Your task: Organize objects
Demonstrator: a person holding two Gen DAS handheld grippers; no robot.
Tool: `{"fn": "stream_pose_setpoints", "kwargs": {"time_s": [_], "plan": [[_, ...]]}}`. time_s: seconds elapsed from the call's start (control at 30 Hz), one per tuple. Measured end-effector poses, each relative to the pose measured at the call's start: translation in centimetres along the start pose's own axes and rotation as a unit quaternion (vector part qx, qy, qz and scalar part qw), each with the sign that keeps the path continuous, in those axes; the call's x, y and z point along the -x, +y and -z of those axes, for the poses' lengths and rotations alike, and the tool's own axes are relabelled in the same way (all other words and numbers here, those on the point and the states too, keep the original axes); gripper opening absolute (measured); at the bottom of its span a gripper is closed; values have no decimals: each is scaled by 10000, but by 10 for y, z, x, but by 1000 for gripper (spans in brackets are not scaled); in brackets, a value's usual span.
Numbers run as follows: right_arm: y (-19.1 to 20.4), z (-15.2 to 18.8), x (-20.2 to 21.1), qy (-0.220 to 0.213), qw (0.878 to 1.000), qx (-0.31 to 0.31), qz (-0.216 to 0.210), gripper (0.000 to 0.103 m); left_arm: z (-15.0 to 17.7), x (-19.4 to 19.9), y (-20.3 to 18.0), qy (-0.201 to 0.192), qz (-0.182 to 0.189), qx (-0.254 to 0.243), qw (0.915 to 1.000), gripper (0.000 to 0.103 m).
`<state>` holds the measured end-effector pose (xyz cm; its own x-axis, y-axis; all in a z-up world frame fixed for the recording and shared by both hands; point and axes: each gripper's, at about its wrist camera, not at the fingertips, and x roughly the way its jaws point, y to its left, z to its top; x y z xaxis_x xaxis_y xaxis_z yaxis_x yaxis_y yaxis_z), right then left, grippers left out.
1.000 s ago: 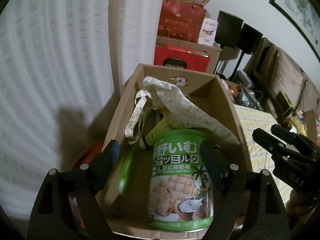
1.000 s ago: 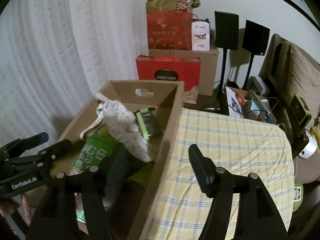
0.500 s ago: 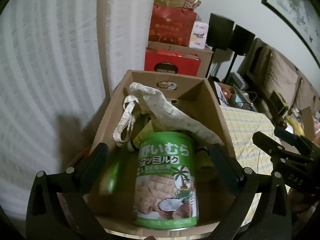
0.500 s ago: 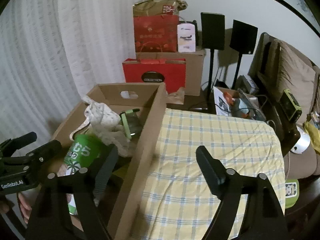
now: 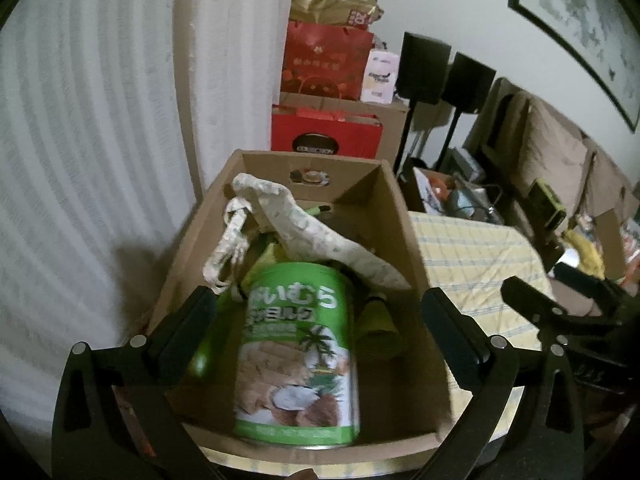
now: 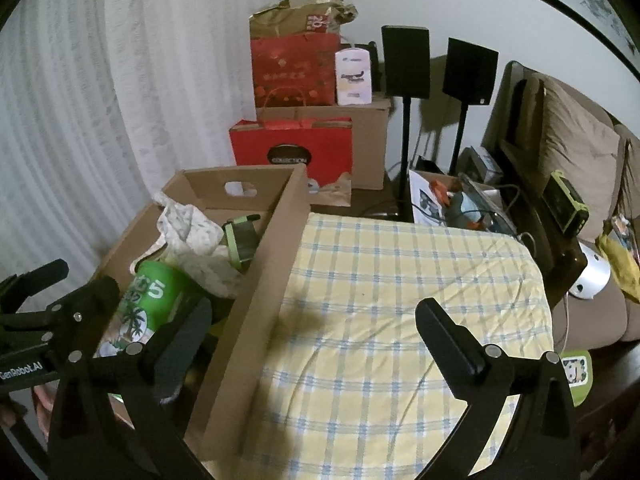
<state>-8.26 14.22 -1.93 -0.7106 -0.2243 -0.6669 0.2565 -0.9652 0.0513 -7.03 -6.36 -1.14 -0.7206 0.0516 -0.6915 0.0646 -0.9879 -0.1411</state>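
A green coconut-wafer can [image 5: 296, 352] lies in the open cardboard box [image 5: 404, 240], under a pale printed cloth bag [image 5: 304, 232] and beside a green bottle [image 5: 204, 356]. My left gripper [image 5: 320, 336] hovers over the box's near end, open, its pads well clear of the can's sides. My right gripper [image 6: 316, 342] straddles the box's right wall [image 6: 256, 304] above the yellow checked tablecloth [image 6: 400, 300]. Its jaws are opening and press on nothing. The right wrist view also shows the can [image 6: 156, 296], the cloth bag [image 6: 192, 236] and a green-lidded container [image 6: 240, 240].
Behind the box stand red gift bags [image 6: 292, 156] and a brown carton [image 6: 368, 140]. Two black speakers on stands [image 6: 406, 64] rise at the back, with a cluttered low shelf [image 6: 460, 200] and a cushioned sofa [image 6: 580, 160] to the right. White curtains [image 5: 80, 140] hang at the left.
Both grippers' jaws have spread wider; the left pads have come away from the can. Both grippers have drawn back a little from the box, and the can has stayed in the box.
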Motion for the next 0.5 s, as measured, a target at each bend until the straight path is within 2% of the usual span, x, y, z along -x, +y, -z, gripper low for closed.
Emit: {"fn": "stream_pose_setpoints", "kwargs": {"time_s": [0.27,0.5], "plan": [[-15,7,16,-97,9998,-112,109,103,7,11,-18,17,33,-139,9999,103],[-26,17,33,-148,9996,-145,175,103,17,19,-31,94,-189,-283,9994,103]]}}
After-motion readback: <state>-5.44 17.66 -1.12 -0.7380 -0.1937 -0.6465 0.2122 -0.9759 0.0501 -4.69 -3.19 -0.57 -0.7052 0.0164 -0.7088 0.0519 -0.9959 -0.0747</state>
